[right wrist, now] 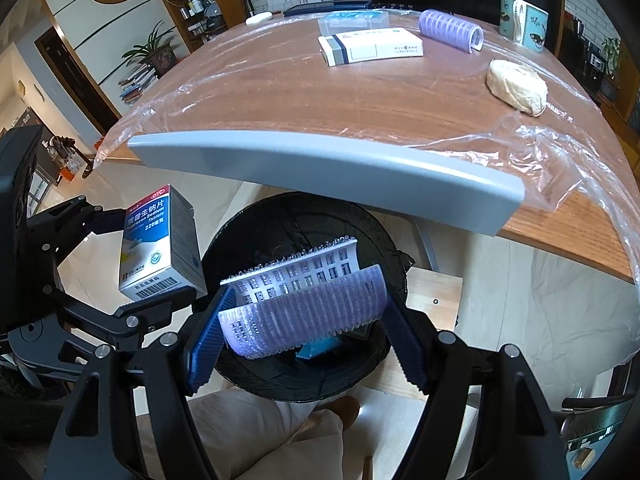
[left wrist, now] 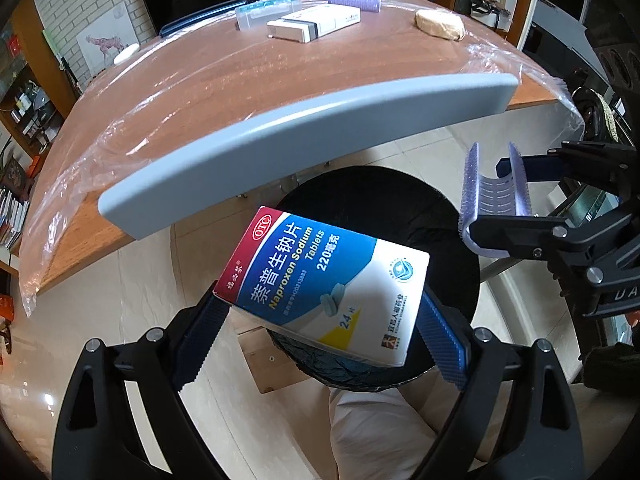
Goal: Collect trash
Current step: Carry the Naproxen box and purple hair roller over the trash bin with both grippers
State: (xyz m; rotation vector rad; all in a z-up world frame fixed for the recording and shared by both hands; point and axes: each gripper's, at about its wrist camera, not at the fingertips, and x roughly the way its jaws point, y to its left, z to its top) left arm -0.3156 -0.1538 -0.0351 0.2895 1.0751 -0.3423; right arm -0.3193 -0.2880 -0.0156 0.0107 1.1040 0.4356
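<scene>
A blue, white and red medicine box [left wrist: 328, 284] sits crosswise between the pads of my left gripper [left wrist: 322, 312], which is shut on it just above a black-lined bin [left wrist: 360, 184]. In the right wrist view the same box [right wrist: 160, 240] hangs at the left in the left gripper [right wrist: 140, 260], beside the bin's rim [right wrist: 304, 208]. My right gripper [right wrist: 308, 300] is shut on a purple split hair roller [right wrist: 304, 312] over the bin's mouth. The left wrist view has that roller [left wrist: 494, 188] and the right gripper [left wrist: 496, 200] at the right.
A grey bar [right wrist: 320, 160] runs along the near edge of the wooden table [right wrist: 320, 92], which is under a plastic sheet. On it lie a white box [right wrist: 372, 46], another purple roller [right wrist: 450, 30], a clear case [right wrist: 354, 20], a beige round lump [right wrist: 516, 86] and a mug [right wrist: 522, 24]. A person's light trouser leg [right wrist: 260, 432] is below the bin.
</scene>
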